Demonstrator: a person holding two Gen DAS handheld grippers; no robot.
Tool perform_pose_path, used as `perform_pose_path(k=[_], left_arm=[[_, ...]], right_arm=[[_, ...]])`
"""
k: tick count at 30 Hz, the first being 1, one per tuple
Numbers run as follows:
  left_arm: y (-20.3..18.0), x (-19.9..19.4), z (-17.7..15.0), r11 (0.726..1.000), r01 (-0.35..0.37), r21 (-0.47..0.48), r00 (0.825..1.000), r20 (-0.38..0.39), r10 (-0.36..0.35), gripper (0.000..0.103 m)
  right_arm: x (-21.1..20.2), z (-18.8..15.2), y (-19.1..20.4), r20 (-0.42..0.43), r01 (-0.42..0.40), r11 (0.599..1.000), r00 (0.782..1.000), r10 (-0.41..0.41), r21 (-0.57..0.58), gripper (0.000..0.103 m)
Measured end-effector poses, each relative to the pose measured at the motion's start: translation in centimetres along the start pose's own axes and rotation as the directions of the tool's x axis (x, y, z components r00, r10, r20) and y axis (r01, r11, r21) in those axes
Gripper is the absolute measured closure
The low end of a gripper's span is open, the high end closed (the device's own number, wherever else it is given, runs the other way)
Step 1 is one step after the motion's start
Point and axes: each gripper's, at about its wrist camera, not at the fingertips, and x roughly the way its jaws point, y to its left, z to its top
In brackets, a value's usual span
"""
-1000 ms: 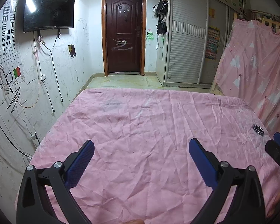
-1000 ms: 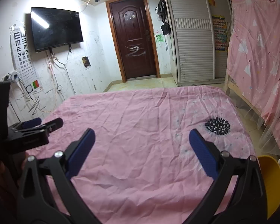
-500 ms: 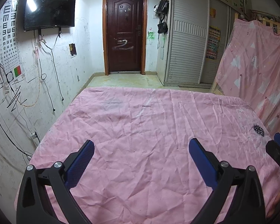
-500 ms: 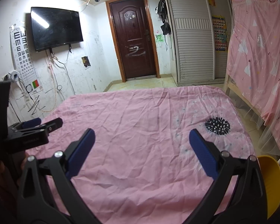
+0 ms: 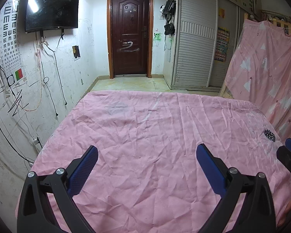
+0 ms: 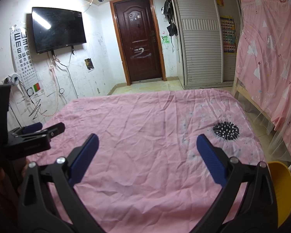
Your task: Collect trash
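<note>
A pink wrinkled sheet (image 5: 155,136) covers the bed, also in the right wrist view (image 6: 145,136). No trash shows on it. A black dotted print (image 6: 226,129) marks the sheet at the right; it shows small in the left wrist view (image 5: 269,135). My left gripper (image 5: 146,155) is open and empty above the near part of the bed; it also shows at the left of the right wrist view (image 6: 40,132). My right gripper (image 6: 146,145) is open and empty; its tip shows at the right edge of the left wrist view (image 5: 290,151).
A yellow bin (image 6: 281,190) stands at the bed's near right corner. A pink curtain (image 6: 271,58) hangs on a wooden frame at the right. A wall with a TV (image 6: 58,31) and cables runs along the left. A brown door (image 5: 130,35) and a wardrobe (image 6: 201,48) stand beyond the bed.
The left wrist view has tilted up slightly. Both grippers stay open and nearly still.
</note>
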Motion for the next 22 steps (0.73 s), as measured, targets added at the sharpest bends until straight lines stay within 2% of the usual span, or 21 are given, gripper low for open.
perform_pose_path(k=[22], left_arm=[[0.08,-0.07,-0.11,1.0,0.008,-0.011,1.0,-0.008,-0.008,0.009]], right_arm=[[-0.03,-0.02,-0.04,0.0,0.001,1.0,1.0,-0.001,-0.001,0.006]])
